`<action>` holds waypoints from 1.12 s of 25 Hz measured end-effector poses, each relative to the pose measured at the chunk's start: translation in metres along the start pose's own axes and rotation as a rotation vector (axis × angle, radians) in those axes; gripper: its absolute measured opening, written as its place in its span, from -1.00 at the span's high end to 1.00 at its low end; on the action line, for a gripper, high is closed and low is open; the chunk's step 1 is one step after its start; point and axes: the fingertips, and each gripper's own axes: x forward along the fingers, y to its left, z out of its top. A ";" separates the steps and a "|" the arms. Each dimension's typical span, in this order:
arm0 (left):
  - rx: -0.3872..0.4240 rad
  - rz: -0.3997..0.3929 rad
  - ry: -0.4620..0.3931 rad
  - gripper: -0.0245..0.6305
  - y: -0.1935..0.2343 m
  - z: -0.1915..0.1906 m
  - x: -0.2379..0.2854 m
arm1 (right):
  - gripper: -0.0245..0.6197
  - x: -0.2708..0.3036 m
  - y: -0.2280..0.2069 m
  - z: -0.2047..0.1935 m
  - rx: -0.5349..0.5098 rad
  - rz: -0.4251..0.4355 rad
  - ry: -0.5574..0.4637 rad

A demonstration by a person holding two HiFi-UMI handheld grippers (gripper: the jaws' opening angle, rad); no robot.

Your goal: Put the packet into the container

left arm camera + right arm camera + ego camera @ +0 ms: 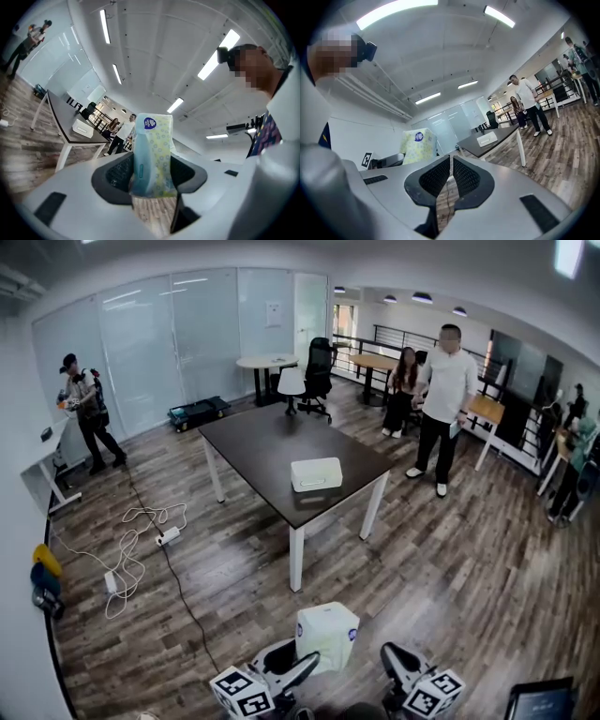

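Packet [152, 154] stands upright in the left tongs [151, 180], pads pressing both its sides, well apart from the white container [316, 473] on the dark counter [262, 442] ahead. Right tongs [451, 176] are closed on nothing, near the packet.

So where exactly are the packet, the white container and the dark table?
packet [152, 154]: left gripper view, its patterned front.
container [316, 473]: head view, its top.
table [253, 442]: head view, bare tabletop.
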 end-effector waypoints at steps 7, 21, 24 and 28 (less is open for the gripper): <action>0.248 0.090 0.109 0.26 0.046 0.026 0.036 | 0.76 0.040 0.013 0.036 -0.133 0.051 0.020; 0.443 0.229 0.242 0.26 0.111 0.056 0.118 | 0.57 0.158 -0.021 0.100 -0.197 0.245 0.108; 0.466 0.280 0.271 0.26 0.127 0.061 0.144 | 0.57 0.179 -0.028 0.114 -0.238 0.281 0.126; 0.565 0.333 0.313 0.26 0.139 0.065 0.178 | 0.56 0.204 -0.041 0.136 -0.285 0.312 0.126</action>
